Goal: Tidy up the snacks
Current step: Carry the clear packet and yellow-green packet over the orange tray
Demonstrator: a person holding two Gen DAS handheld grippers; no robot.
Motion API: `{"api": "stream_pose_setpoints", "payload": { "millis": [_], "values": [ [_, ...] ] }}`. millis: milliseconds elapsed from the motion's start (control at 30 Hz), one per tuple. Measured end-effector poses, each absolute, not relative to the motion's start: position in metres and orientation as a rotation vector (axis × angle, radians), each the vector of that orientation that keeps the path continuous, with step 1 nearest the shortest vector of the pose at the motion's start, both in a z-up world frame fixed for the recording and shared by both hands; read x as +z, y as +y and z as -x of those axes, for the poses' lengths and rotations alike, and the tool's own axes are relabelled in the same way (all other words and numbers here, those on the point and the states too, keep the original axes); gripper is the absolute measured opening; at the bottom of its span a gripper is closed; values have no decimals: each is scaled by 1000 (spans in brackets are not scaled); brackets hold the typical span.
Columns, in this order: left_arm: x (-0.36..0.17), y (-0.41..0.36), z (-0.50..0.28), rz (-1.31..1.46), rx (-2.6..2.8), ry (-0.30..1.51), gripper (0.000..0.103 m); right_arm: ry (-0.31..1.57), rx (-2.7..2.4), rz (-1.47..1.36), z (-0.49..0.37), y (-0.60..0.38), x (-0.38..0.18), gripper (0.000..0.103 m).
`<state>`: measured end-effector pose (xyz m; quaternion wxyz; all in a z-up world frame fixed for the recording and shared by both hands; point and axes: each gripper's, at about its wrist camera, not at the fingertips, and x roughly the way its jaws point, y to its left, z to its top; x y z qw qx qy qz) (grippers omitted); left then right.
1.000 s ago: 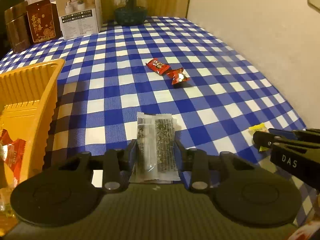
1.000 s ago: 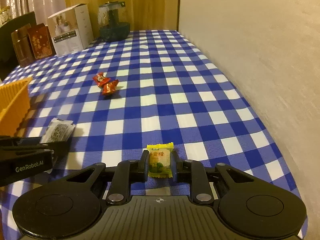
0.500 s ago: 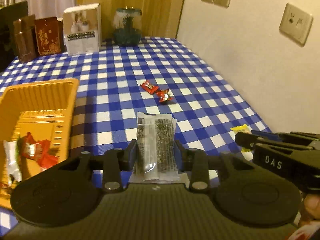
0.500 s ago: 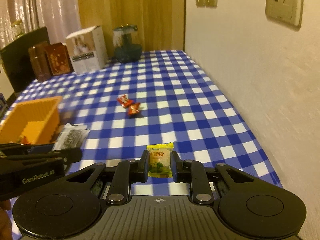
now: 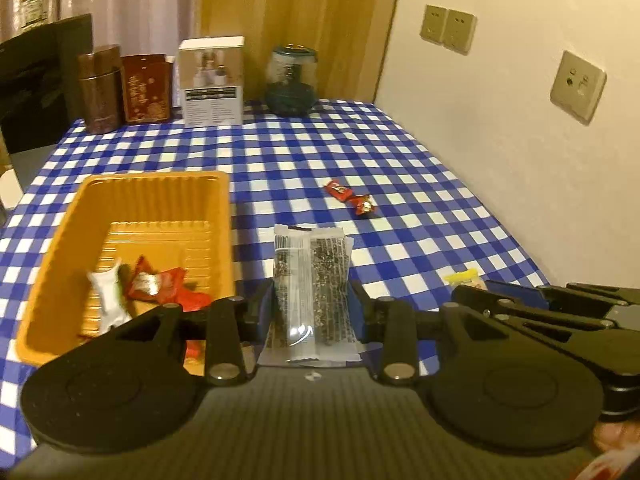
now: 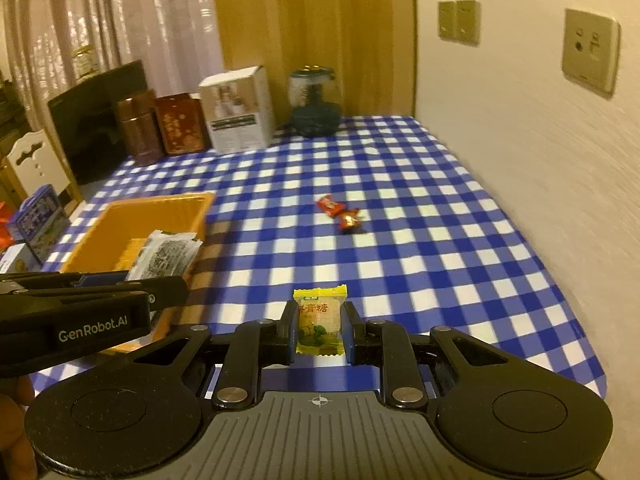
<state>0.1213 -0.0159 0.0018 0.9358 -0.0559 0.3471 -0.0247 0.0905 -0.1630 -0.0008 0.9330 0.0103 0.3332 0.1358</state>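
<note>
At nine o'clock on the desk [image 5: 280, 152], your orange tray [image 5: 224, 216] already holds several wrapped snacks [image 5: 152, 284]. Your left gripper [image 5: 312, 300] clamps the clear seaweed packet [image 5: 310, 280], lifted just beside the tray. Two red candies [image 5: 352, 198] lie loose at one o'clock, not yet collected. Your right gripper [image 6: 318, 328] pinches the yellow candy [image 6: 320, 320]; both carried snacks are yet to be dropped.
</note>
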Motion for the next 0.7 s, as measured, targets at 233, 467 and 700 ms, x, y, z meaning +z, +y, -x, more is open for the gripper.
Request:
{"api": "stream_pose_setpoints", "payload": {
  "millis": [233, 467, 700],
  "values": [
    [11, 16, -102, 119, -8, 701, 34, 672, 330, -10, -80, -134, 8, 22],
    [16, 58, -91, 142, 64, 701, 34, 663, 384, 4, -79, -107, 14, 22],
    [20, 91, -87, 157, 118, 706, 34, 653, 442, 6, -85, -79, 20, 22]
  ]
}}
